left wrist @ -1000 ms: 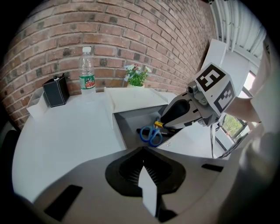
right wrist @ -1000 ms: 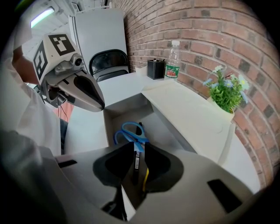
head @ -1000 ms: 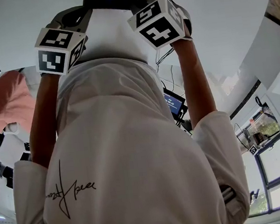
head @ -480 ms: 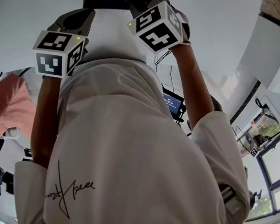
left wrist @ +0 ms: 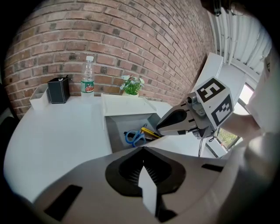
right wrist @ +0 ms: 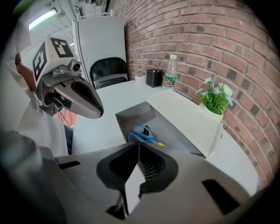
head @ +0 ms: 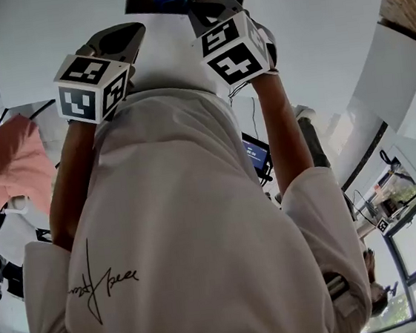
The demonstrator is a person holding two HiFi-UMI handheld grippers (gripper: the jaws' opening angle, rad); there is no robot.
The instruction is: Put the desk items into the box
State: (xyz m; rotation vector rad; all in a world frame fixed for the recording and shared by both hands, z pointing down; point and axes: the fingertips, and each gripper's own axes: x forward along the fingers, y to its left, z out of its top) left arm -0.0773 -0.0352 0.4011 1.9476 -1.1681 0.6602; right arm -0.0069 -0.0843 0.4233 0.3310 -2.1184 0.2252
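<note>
Both grippers have slid a little lower in the head view over the last second, and more of the open box now shows above them, with the blue handles inside it. Along the brick wall, from the left, stand a small white tray, a black pen holder, a water bottle and a little potted plant, all well apart from the grippers. The left gripper hangs above the white table just short of the box; its jaws are pressed together at the tips and hold nothing. In the box, whose lid is tipped back toward the wall, lie a pair of blue scissors and a yellow pen, touching each other near the front corner. What else may lie under them I cannot tell. The right gripper hovers beside the box on its other side, jaws likewise closed tip to tip and empty. No loose item shows on the table between the grippers and the box, so the packing looks nearly or fully done. What may be left, as I judge it, is the things by the wall, if they count as desk items, and perhaps lowering the lid.
</note>
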